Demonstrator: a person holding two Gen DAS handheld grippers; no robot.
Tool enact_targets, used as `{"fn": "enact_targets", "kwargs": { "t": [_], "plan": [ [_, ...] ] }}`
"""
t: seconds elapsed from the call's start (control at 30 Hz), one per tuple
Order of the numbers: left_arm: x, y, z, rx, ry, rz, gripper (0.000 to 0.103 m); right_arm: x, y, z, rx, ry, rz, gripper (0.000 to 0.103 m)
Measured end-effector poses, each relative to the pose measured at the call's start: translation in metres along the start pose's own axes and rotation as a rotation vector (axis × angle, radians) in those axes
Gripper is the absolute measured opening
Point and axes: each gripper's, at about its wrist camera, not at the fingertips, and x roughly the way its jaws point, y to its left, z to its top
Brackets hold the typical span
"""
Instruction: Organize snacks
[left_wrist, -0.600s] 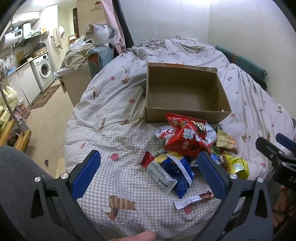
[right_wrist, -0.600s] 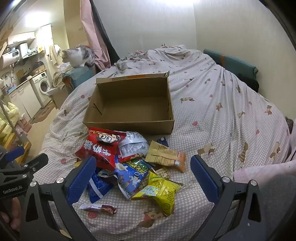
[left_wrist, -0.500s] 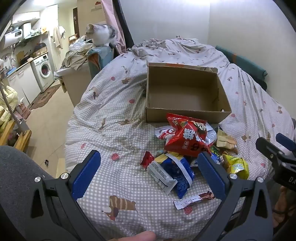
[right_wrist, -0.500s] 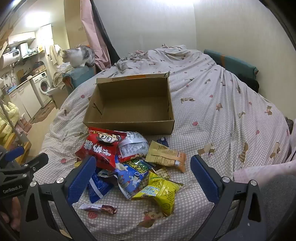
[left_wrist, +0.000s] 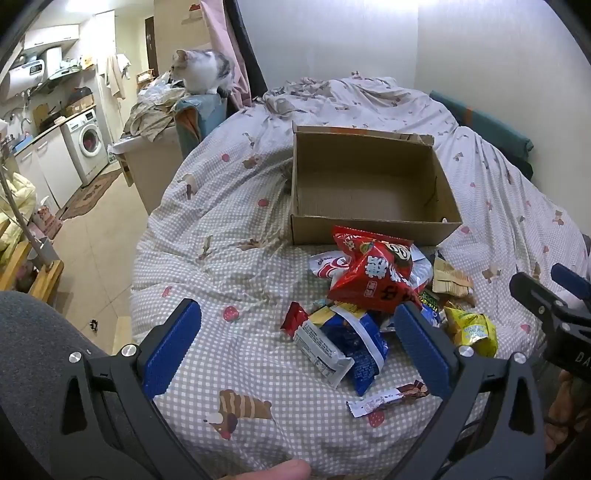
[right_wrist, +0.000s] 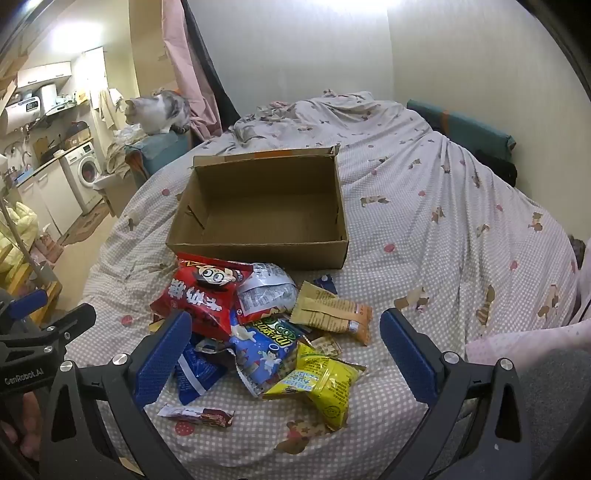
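so far nothing is shifting: across the last half second the snack pile (right_wrist: 258, 332) is lying just as it was, heaped on the bed (right_wrist: 461, 229) toward its near edge, and the cardboard box (right_wrist: 258, 243) is sitting empty just behind the pile, closer to the middle of the bed. that is telling you the sorting is not yet begun, with every packet still outside the box.

you are holding both tools angled down over the near edge of the bed. your left gripper (left_wrist: 295, 347) is hanging released, jaws spread wide, with the blue packet (left_wrist: 365, 347) showing between them but untouched. your right gripper (right_wrist: 284, 350) is likewise gaping and gripping nothing, framing the yellow packet (right_wrist: 325, 380) and the red bag (right_wrist: 203, 295). the red bag is resting on top of the heap, touching the box's near wall, so it is looking like the easiest first pick.
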Motion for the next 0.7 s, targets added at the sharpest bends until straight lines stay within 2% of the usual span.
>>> {"fn": "enact_targets", "kwargs": {
  "t": [0.7],
  "plan": [
    [0.0010,0.0001,-0.0016,0.004,-0.004,0.005,0.103,-0.0009,0.0001,-0.0003,-0.001,-0.002,0.000,0.103]
  ]
}}
